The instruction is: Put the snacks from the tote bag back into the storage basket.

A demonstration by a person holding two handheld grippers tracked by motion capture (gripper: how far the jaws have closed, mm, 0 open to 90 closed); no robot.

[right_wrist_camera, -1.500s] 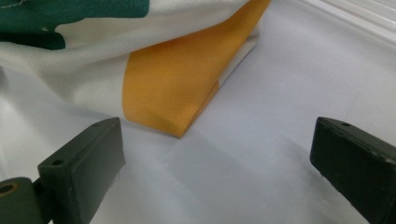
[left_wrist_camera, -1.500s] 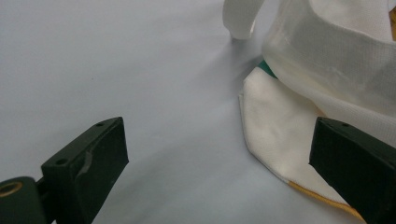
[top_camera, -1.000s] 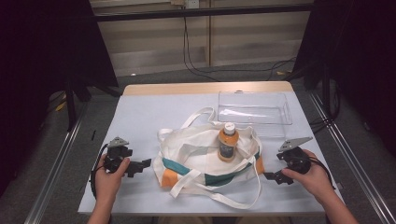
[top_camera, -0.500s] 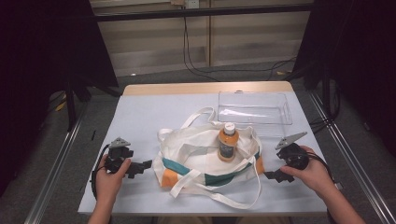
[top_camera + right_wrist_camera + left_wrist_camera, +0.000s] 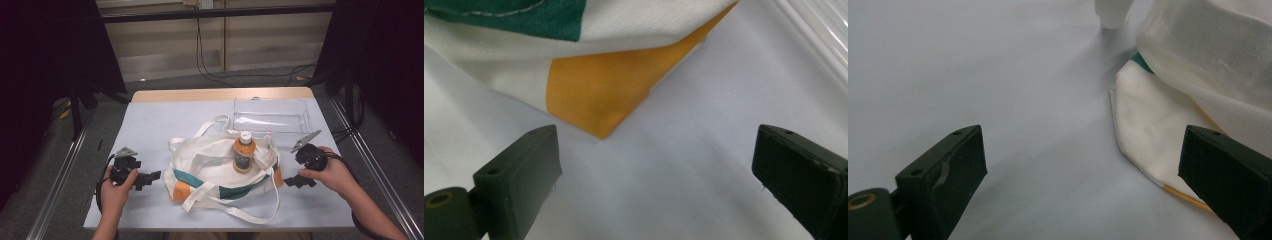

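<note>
The left gripper (image 5: 150, 177) and right gripper (image 5: 292, 181) are held wide open, empty, flanking the tote bag (image 5: 210, 172) (bottle (image 5: 244, 152) inside) on the counter (image 5: 160, 120), the right's jaws having just been closing slightly

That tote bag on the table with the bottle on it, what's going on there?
A person holds a tool in each hand on either side of a white tote bag lying on the table. An orange bottle stands on the bag, and a clear tray sits behind it. The left tool is open near the bag's left corner; the right tool, its jaws just closing slightly, is open by the orange corner. Neither grips anything.
</note>
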